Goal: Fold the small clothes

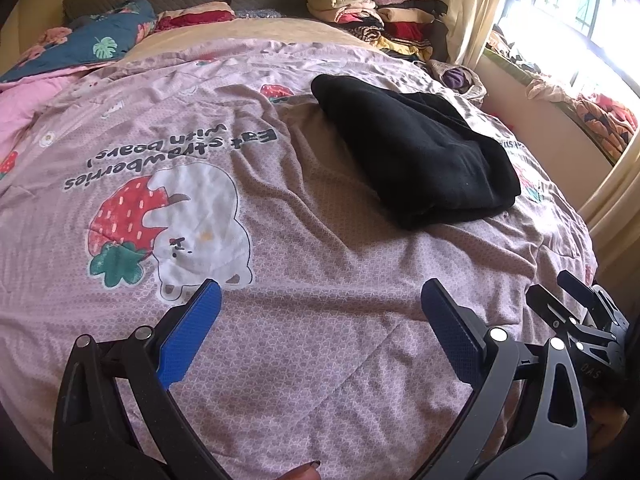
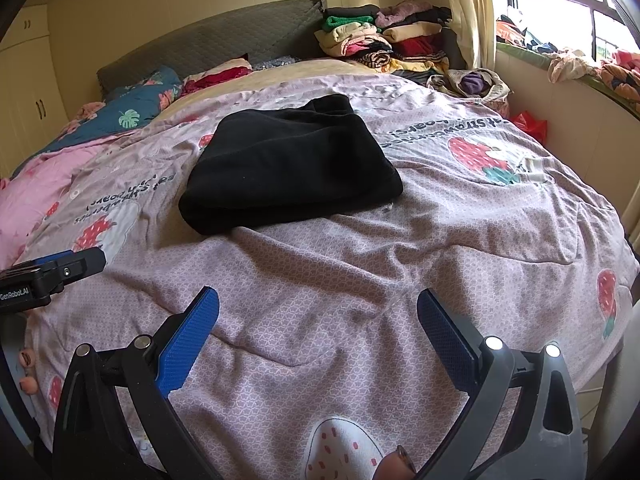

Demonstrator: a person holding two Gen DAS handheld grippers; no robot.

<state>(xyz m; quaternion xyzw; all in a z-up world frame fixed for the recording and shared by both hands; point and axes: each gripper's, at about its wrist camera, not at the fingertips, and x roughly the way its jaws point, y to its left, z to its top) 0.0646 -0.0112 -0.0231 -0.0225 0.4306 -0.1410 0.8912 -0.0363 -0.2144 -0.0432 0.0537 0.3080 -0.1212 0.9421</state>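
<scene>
A black garment [image 1: 416,152] lies folded in a thick rectangle on the pink strawberry-print bedspread [image 1: 312,320]; it also shows in the right wrist view [image 2: 288,164]. My left gripper [image 1: 320,294] is open and empty, above the bedspread, well short of the garment. My right gripper [image 2: 318,302] is open and empty, also short of the garment. The right gripper shows at the right edge of the left wrist view [image 1: 560,290]. The left gripper's side shows at the left edge of the right wrist view [image 2: 60,266].
A pile of folded clothes [image 2: 380,36] sits at the head of the bed by the curtain. A blue floral quilt [image 2: 132,112] and pink blanket [image 2: 36,188] lie on the left. More clothes lie on the window sill [image 2: 580,64]. A cupboard [image 2: 28,92] stands at left.
</scene>
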